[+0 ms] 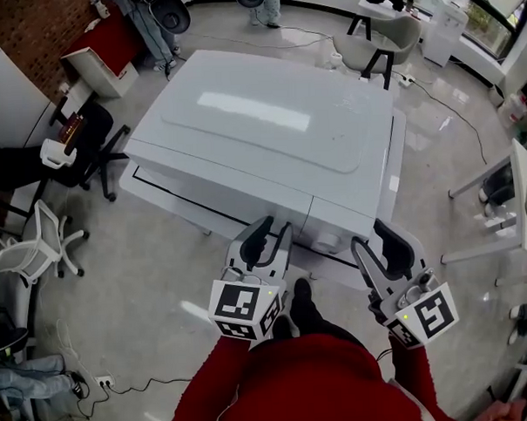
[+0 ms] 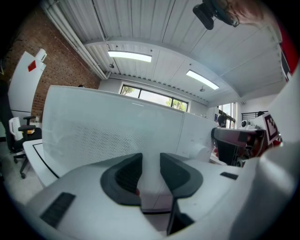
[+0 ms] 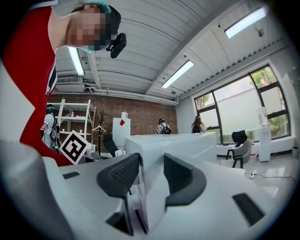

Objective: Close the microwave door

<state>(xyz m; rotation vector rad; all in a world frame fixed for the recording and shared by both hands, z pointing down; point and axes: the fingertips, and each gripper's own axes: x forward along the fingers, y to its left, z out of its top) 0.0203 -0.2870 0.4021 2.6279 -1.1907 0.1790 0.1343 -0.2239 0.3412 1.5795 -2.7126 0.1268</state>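
Left gripper (image 1: 271, 229): fingers (image 2: 124, 180) released, with a narrow gap between them and nothing in it. Just ahead of their tips stands the door (image 1: 219, 194) of the microwave (image 1: 268, 118), its meshed window left of the gap and its free-edge seam in line with it. Door: lies almost flush with the front; whether it is latched cannot be told. Knob panel (image 1: 330, 235): right of the left fingertips, between the two grippers. Right gripper (image 1: 376, 242): fingers released and empty, the microwave's front right corner just beyond their tips. Step, as judged: last push on the door. Next move calls for the left fingertips to press straight ahead on the door's free edge until it seats.
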